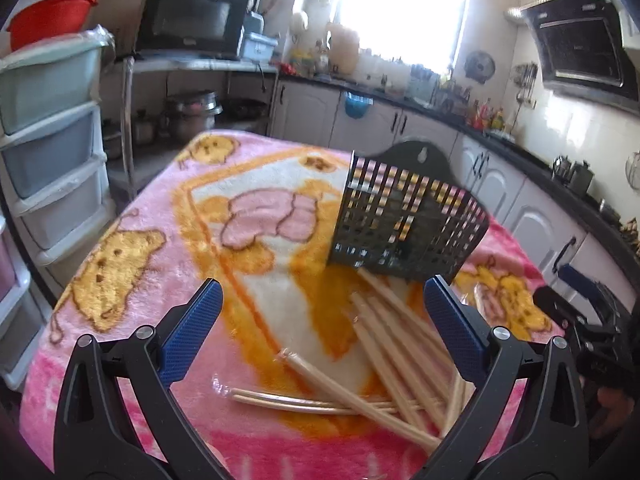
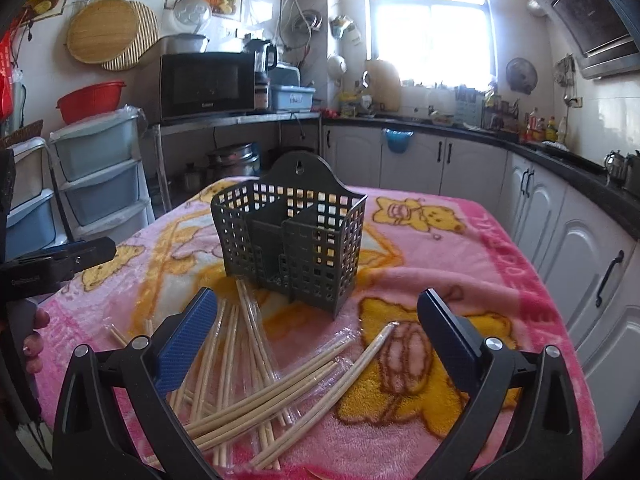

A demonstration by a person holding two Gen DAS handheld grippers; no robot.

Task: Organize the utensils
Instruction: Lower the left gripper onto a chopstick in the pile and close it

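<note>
While the chopsticks (image 2: 256, 364) are lying loose in a fan on the pink blanket (image 2: 480, 248) that is covering the bench, you are holding both grippers above them with nothing between the fingers. Your right gripper (image 2: 316, 308) is standing wide open over the pile, and your left gripper (image 1: 320, 300) is also spread wide, so either one is ready to close on a stick. Some sticks are still lying in clear wrappers. The dark holder (image 2: 292, 236) is standing upright just behind the pile, its 2 compartments looking empty. It is probably placed this near so that each carry is short. I judge that no stick is sorted yet.
</note>
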